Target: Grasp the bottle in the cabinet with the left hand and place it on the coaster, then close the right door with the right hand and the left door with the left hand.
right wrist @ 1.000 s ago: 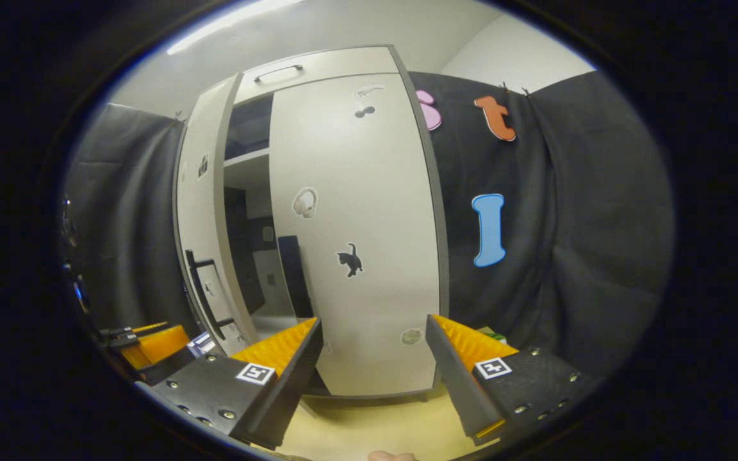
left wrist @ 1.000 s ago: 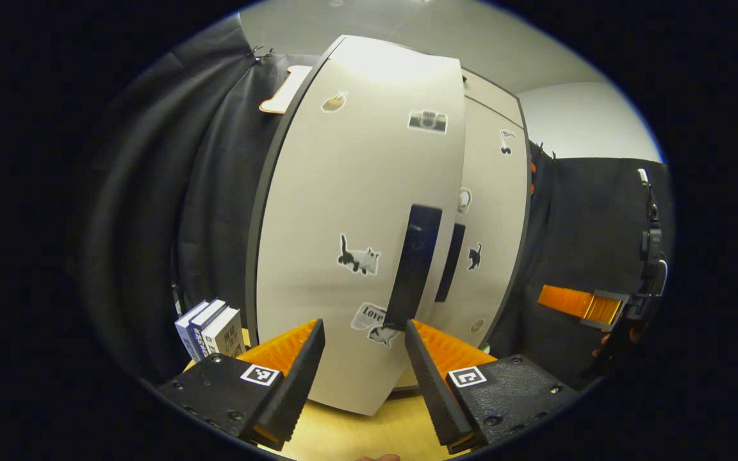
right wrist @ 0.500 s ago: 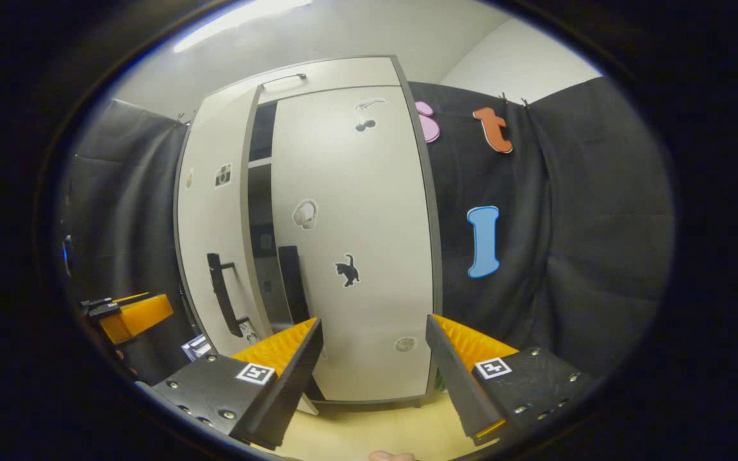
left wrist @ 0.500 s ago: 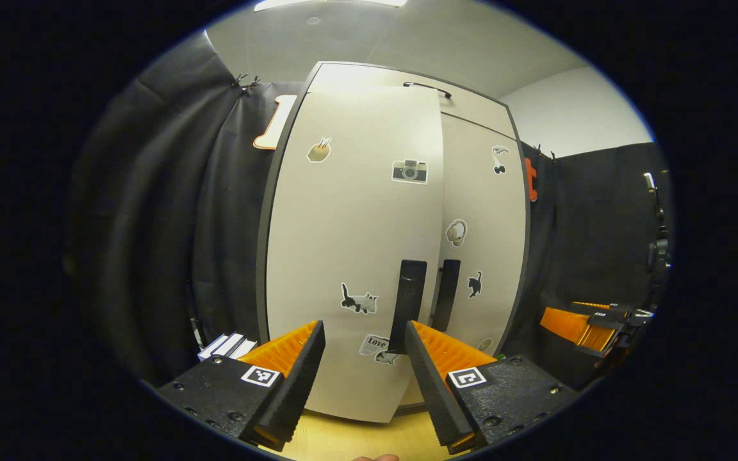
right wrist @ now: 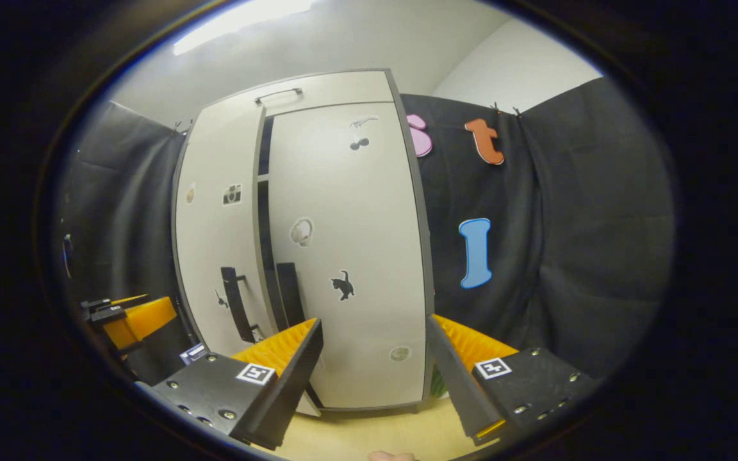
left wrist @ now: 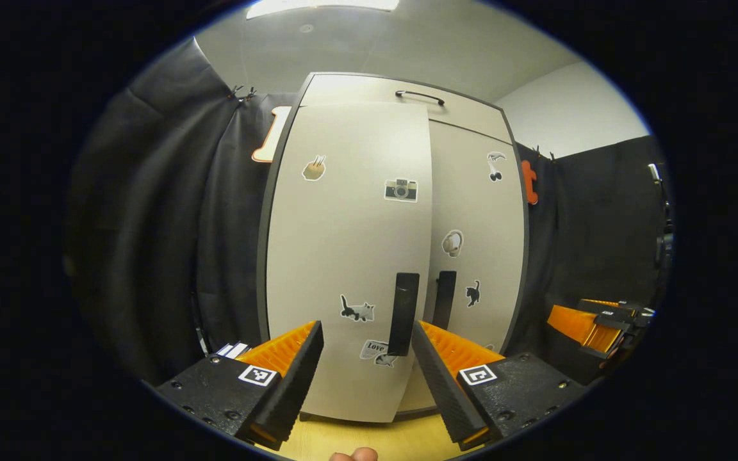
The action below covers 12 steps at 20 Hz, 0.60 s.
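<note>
Left tongs (left wrist: 367, 378): spread, nothing between the fingers, hovering over the pale wood tabletop (left wrist: 369, 438) directly in front of the cabinet (left wrist: 369, 89). Left door (left wrist: 343, 256) stands just ahead of the tongs, nearly shut; in the right gripper view a narrow dark gap shows between it and the right door (right wrist: 350, 256). Left door's dark vertical handle (left wrist: 403, 314) sits just beyond the right-hand finger of the left tongs.

Right tongs (right wrist: 375, 378): spread, empty, facing the right door, which looks closed.

Writing: a sticker (left wrist: 375, 351) low on the left door, between the left tongs' fingers, reads "Love". Other stickers are pictures: a camera (left wrist: 401, 189), a cat (left wrist: 356, 310), a small black cat (right wrist: 342, 285) on the right door. Square black-and-white markers on the tongs' bodies carry no readable text.

Books (left wrist: 233, 349) stand just left of the left tongs; spine text too small to read.

Bottle and coaster: cannot make them out; a green sliver (right wrist: 436, 384) shows beside the cabinet's right foot.
</note>
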Motion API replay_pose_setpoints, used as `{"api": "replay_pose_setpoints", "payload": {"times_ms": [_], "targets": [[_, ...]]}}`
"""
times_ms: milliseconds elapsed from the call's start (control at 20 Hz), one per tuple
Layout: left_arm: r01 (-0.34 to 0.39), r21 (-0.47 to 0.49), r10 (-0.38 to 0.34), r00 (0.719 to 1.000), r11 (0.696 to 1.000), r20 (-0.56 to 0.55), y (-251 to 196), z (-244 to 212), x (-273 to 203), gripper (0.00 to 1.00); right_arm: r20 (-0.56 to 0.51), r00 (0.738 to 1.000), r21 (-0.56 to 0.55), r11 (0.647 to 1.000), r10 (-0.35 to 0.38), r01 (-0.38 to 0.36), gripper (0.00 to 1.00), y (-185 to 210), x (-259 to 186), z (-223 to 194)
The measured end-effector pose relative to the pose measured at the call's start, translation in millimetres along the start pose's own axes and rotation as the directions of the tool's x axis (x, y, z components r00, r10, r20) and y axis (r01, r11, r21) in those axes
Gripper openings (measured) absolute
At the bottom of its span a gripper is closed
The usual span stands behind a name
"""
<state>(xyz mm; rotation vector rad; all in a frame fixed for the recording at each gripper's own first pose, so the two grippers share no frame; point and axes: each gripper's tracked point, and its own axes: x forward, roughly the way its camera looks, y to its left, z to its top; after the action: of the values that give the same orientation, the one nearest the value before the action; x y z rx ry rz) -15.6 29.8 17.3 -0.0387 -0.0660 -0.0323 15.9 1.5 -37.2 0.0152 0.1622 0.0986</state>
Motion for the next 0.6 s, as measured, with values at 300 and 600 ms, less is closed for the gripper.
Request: {"api": "replay_pose_setpoints", "payload": {"times_ms": [300, 600], "targets": [[0.011, 0.014, -0.011, 1.0, 1.0, 0.007, 3.2, 1.2, 2.5, 0.88, 0.027, 0.998, 0.026, 0.998, -0.049, 0.048, 0.98, -3.8, -4.2, 10.9], [0.087, -0.041, -0.088, 0.996, 0.995, -0.024, -0.7, -5.9, 15.6, 0.88, 0.053, 0.993, 0.045, 0.994, -0.105, 0.103, 0.98, -3.2, -21.1, 21.5]]}}
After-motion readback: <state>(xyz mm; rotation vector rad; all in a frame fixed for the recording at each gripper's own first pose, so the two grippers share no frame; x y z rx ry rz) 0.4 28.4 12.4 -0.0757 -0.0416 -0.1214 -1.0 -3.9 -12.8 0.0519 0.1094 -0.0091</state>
